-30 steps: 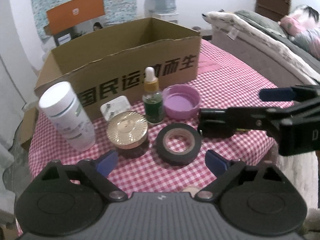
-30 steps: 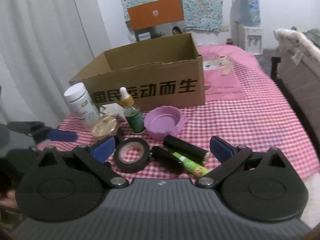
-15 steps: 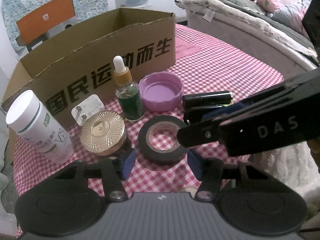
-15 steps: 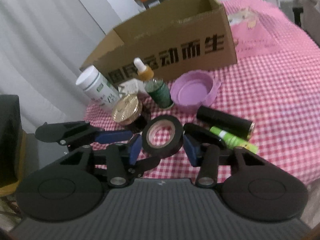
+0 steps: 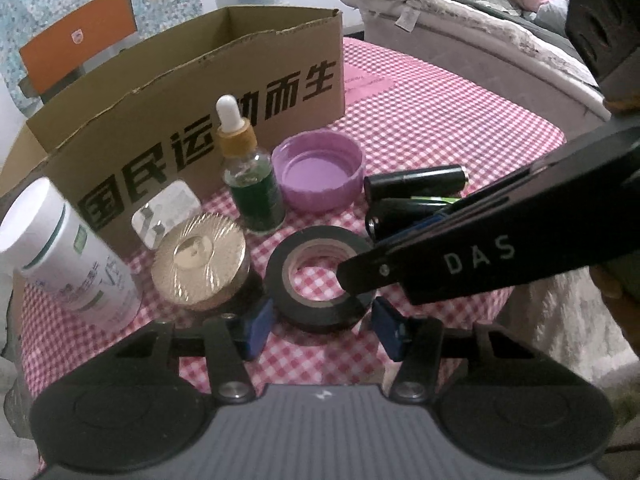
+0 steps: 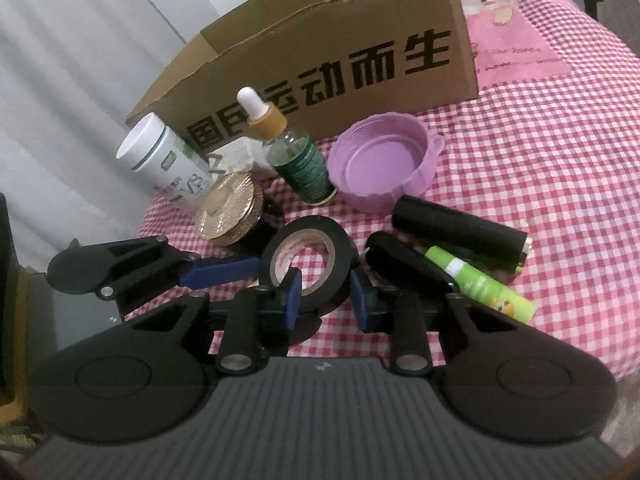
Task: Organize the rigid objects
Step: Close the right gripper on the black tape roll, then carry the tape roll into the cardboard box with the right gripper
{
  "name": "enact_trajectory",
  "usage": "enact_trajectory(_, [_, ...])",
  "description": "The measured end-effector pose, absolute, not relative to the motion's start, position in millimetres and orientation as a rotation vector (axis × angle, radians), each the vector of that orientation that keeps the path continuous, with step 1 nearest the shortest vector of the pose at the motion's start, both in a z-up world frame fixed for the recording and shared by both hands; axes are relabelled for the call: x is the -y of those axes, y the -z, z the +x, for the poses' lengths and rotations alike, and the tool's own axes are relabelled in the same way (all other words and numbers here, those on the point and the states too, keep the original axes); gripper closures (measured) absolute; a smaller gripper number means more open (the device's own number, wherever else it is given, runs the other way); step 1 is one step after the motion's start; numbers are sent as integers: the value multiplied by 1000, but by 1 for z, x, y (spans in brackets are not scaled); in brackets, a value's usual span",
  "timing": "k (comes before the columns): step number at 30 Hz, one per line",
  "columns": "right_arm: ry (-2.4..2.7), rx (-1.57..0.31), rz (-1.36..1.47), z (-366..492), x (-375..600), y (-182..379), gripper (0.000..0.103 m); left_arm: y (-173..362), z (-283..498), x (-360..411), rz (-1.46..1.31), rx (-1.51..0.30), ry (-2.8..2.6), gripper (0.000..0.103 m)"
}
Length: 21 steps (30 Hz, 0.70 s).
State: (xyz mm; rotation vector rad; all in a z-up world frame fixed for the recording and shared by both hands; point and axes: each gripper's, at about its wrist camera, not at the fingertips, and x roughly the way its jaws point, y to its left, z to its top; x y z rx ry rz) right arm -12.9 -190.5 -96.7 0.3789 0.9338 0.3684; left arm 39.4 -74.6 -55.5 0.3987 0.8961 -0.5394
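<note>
Tape, a black roll of glossy electrical tape, lies flat on the pink-checked tabletop before the brown cardboard box. It looks light and stiff but smooth-walled, so across its outer wall or through the core seems the best hold. The right claw has just been closing, one pad inside the ring, apparently clamping its wall. The left claw, also narrowing, straddles the roll without touching.
</note>
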Motion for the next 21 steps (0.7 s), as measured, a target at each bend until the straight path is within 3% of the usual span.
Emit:
enact_trajectory(6, [-427, -960, 362, -16, 181, 96, 77, 53, 28, 61, 387, -925, 537, 47])
enact_trajectory(15, [-402, -940, 305, -1, 176, 96, 76, 56, 39, 61, 372, -918, 532, 38])
enact_trajectory(21, [-403, -921, 230, 0, 166, 96, 83, 58, 39, 62, 359, -905, 534, 41])
